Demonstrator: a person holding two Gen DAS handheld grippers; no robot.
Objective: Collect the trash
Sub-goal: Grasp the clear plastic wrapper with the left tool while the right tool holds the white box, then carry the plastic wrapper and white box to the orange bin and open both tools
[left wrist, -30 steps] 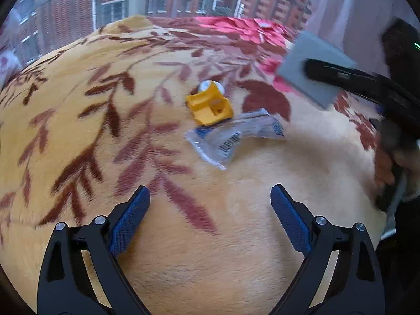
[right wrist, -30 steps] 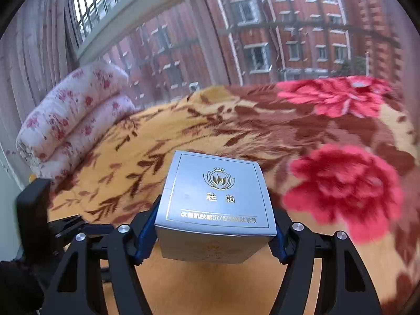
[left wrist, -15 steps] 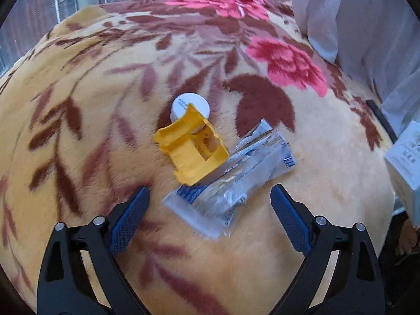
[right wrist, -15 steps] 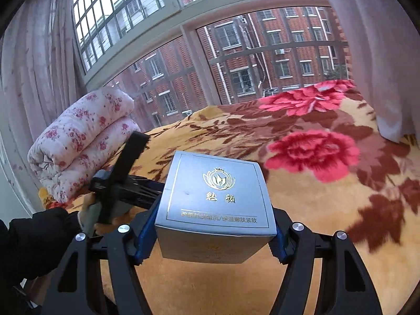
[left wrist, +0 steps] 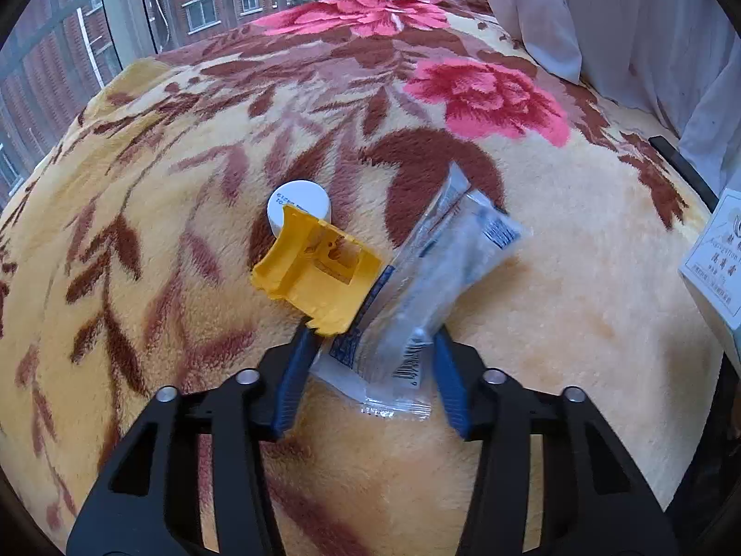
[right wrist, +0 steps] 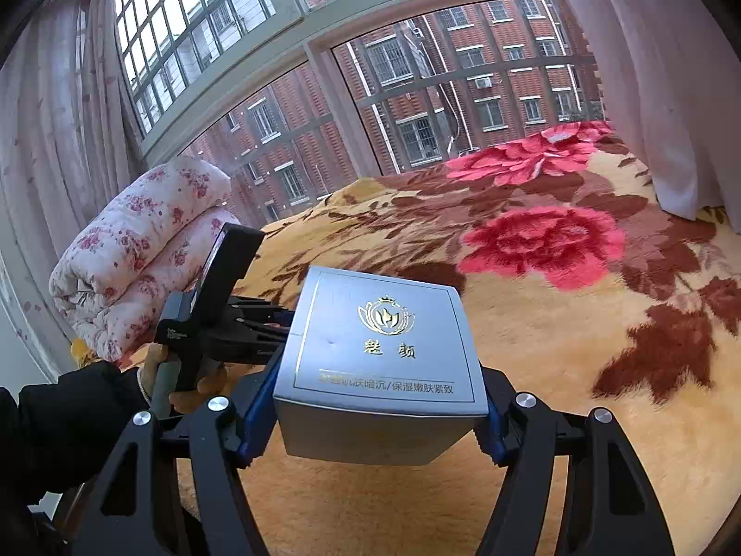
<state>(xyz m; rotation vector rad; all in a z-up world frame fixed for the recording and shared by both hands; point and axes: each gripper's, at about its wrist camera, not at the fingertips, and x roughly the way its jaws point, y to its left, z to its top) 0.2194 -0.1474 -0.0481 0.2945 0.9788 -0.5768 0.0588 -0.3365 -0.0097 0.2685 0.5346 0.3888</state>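
Left gripper (left wrist: pixel 370 347) jaws half-closed around the clear wrapper (left wrist: pixel 430 287) on the bed (left wrist: pixel 579 278), beside the yellow plastic piece (left wrist: pixel 319 273), not visibly clamped; right gripper (right wrist: pixel 375 403) jaws clamped on silver box (right wrist: pixel 379 356), parked clear, probably for disposal.

Your left wrist view looks steeply down, close over the bed (left wrist: pixel 579 241); your right looks level toward the window (right wrist: pixel 417 92). Both share the floral blanket (right wrist: pixel 579 315).
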